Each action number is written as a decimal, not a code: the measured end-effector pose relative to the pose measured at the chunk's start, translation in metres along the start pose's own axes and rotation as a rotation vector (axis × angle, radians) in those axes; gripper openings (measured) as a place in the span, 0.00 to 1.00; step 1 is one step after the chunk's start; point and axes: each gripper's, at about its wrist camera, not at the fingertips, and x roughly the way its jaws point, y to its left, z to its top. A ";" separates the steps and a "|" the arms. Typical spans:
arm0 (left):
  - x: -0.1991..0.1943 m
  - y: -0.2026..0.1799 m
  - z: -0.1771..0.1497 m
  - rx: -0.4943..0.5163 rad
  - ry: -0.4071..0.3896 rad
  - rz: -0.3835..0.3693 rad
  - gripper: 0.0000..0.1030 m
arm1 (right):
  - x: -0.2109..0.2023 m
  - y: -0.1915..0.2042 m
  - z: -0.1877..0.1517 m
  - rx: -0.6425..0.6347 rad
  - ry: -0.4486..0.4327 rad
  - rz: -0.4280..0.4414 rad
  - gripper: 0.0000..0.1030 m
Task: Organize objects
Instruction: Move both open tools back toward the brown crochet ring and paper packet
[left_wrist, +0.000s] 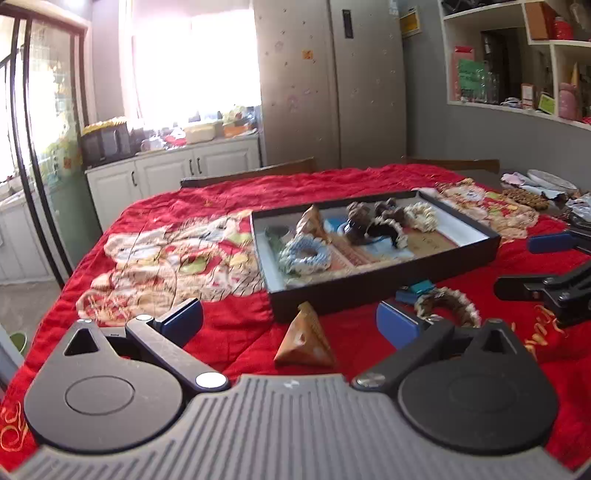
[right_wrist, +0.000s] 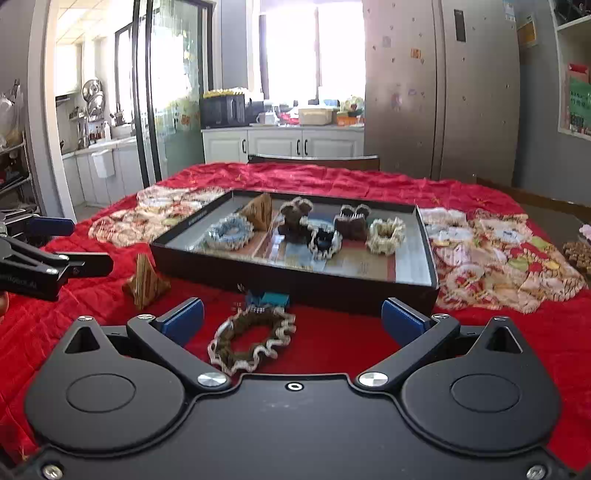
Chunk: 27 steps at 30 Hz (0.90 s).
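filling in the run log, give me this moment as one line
left tool: open, over pyramid | right tool: open, over brown scrunchie | black tray: partly filled | both items on red cloth

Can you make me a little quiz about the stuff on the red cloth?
1. True or false: the brown scrunchie lies inside the black tray.
2. Which gripper is nearer the wooden pyramid outside the tray: A left gripper, B right gripper?
3. Fill in: both grippers' jaws are ____.

Key: 1 false, it lies on the red cloth in front of the tray. 2 A. 3 open.
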 end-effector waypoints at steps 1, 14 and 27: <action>0.002 0.001 -0.001 -0.005 0.005 0.005 1.00 | 0.002 0.000 -0.002 0.002 0.007 0.000 0.99; 0.025 0.008 -0.019 -0.030 0.066 0.052 1.00 | 0.016 -0.002 -0.016 0.031 0.067 0.029 0.91; 0.048 0.008 -0.024 -0.066 0.100 0.031 1.00 | 0.049 0.006 -0.017 0.067 0.137 0.055 0.48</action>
